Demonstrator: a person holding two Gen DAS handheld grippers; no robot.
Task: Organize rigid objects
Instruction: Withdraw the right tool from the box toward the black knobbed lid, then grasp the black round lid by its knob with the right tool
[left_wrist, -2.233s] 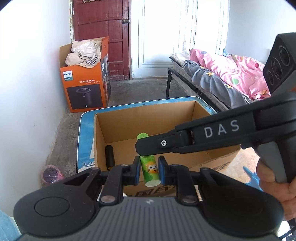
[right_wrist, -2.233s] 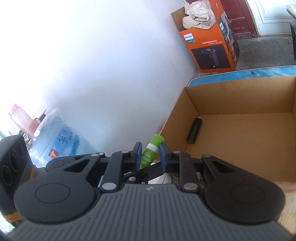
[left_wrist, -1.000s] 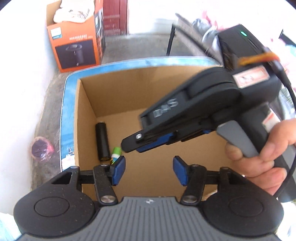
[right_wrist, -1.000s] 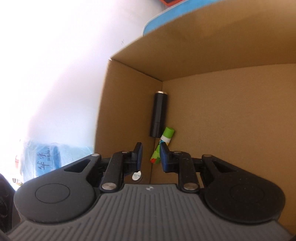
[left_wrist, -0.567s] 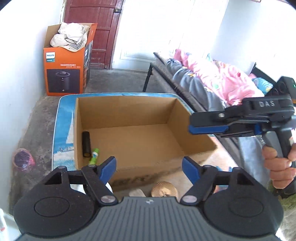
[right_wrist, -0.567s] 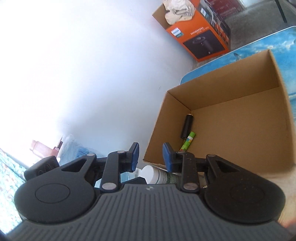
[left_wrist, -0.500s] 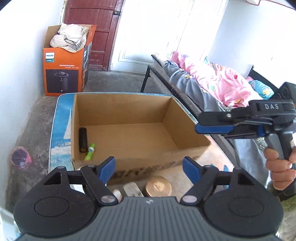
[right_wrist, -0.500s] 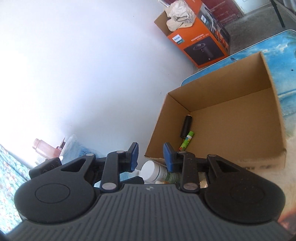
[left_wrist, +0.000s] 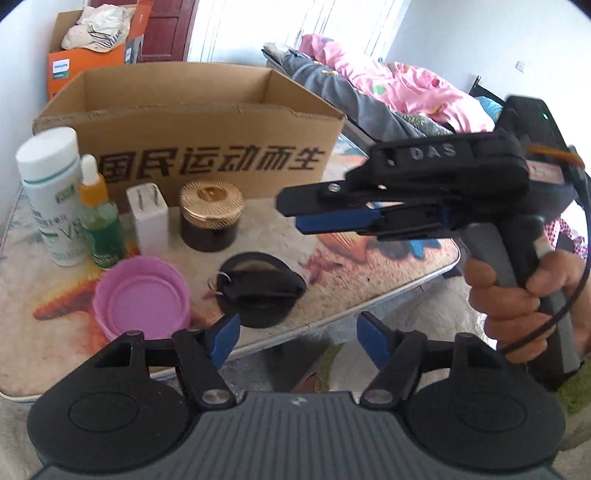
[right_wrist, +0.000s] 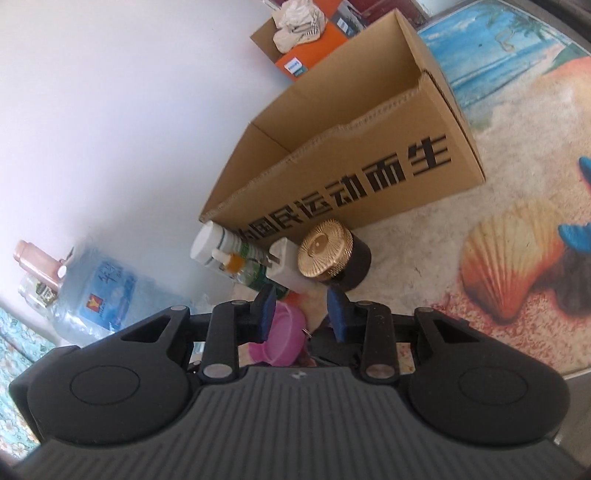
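Looking along my left gripper (left_wrist: 297, 338), I saw its blue pads standing well apart with nothing between them; the jaws were closing over the near edge of the table (left_wrist: 369, 280), which wore a beach-print cover. From left to right on that table stood a white bottle (left_wrist: 50, 192) with a white cap, then a small green dropper bottle (left_wrist: 99, 218) touching or almost touching it, then a white plug adapter (left_wrist: 149, 218) standing on end, then a dark jar (left_wrist: 211, 218) with a ribbed gold lid. All four lined up just in front of the near wall of the open cardboard box (left_wrist: 207, 155), which bore large black printed characters. Nearer to me lay a pink lid (left_wrist: 142, 299) with its hollow upward, and just right of it a flat black round pouch (left_wrist: 260, 291) with a metal ring. Farther right, a hand (left_wrist: 517, 291) held my right gripper (left_wrist: 317, 210) above the table, pointing left; its jaws were only a little apart and empty.

From the right wrist camera, that gripper's pads (right_wrist: 336, 312) were a narrow gap apart, gripping nothing, and hung above the pink lid and the pouch, short of the gold-lidded jar. I could not see into the box from either view. On the floor to the far left stood a blue water jug (right_wrist: 99, 291).
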